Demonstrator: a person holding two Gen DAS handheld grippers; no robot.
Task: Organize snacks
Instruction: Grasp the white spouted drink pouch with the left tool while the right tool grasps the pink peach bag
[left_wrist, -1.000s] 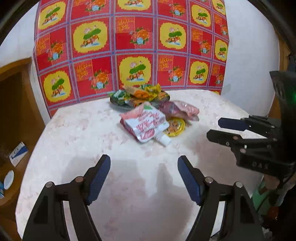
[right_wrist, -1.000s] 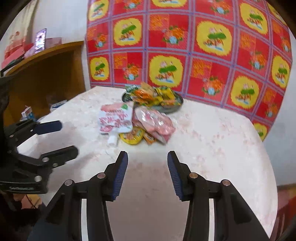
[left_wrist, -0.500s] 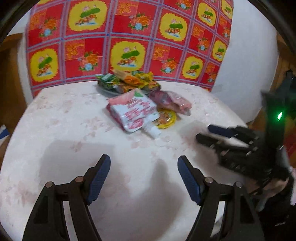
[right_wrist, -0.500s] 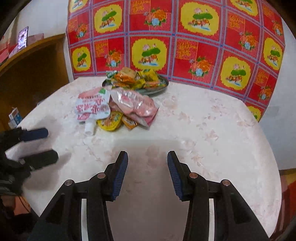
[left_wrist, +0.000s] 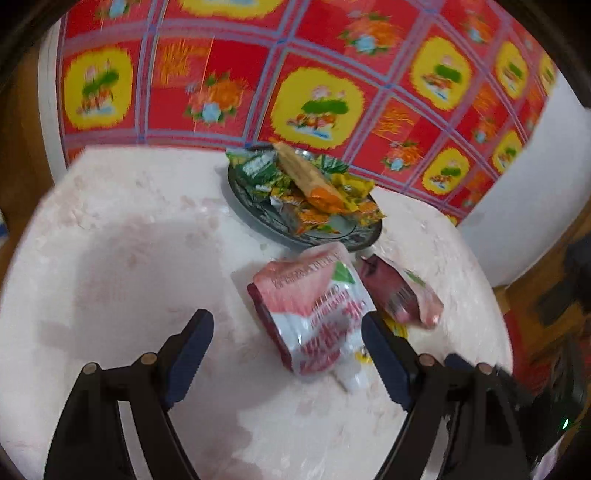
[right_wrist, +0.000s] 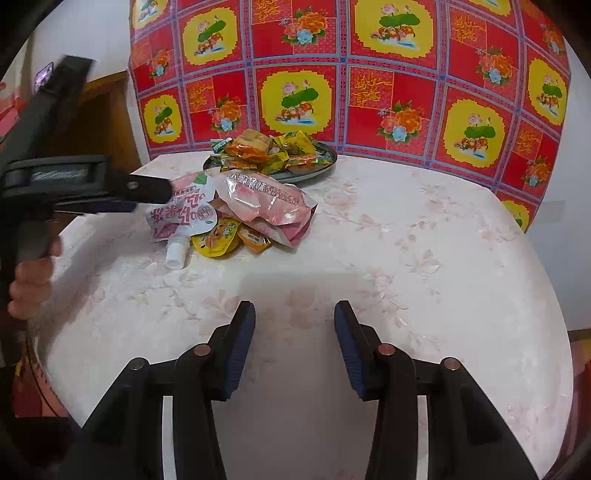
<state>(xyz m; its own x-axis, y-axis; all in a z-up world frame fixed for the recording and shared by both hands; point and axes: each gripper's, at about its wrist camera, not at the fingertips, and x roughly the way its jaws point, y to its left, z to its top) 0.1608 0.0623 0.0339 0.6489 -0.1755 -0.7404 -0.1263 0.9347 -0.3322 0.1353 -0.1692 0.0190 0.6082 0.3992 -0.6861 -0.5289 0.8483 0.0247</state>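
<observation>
Left gripper closes in on the loose snacks

The round table (right_wrist: 424, 266) lies bare across its near and right parts, giving the idle right gripper (right_wrist: 294, 345), jaws apart and empty, free room; its rim stays well clear of the pile. The plate (left_wrist: 258, 216) at the back edge already carries many packets. In the last second the left gripper (left_wrist: 286, 356) has swung in from the side, and its jaws have just been opening, now released around the spouted pouch (left_wrist: 314, 317) without pressing it: pickup looks next. 1 pink bag (right_wrist: 262, 195) rests beside it.
</observation>
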